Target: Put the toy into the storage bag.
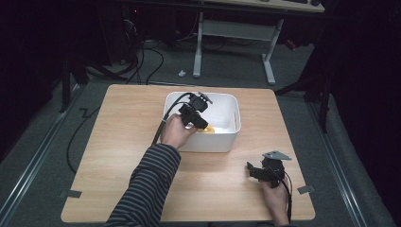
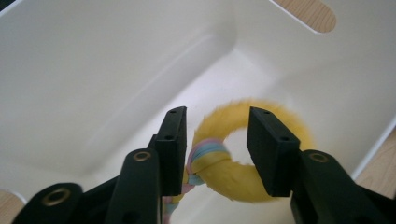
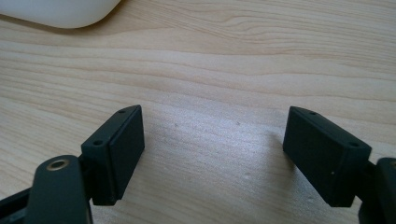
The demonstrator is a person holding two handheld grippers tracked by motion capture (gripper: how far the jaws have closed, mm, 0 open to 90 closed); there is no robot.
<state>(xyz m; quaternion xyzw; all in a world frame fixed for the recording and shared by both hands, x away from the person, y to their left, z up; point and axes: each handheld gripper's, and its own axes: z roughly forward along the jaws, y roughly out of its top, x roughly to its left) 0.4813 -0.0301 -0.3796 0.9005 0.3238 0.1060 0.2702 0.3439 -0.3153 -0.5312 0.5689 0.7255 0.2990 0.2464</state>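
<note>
Down inside the white bin [image 2: 93,70], my left gripper [image 2: 217,149] hung with its jaws parted to a middling gap, straddling one side of a fuzzy yellow ring [image 2: 261,126] that lay on the bin floor near a corner. Nothing was clamped; I could see daylight between each pad and the plush. A pastel band [image 2: 208,154] wrapped the ring just beside my nearer jaw.

Over on the bare wooden table [image 3: 210,60], my right gripper [image 3: 212,154] rested low with its jaws spread wide, holding nothing, well apart from the bin.

I judged the main hazard to be a poor bite. Soft pile compresses, so a close taken on the fluff alone could slide off as I lifted. If I closed off centre, the nearer jaw might catch only the pastel band and tug it loose or leave the ring dangling by it. The bin wall stood close too, and a careless tilt could knock my gripper against it and shove the light bin, since my other hand wasn't steadying it.
</note>
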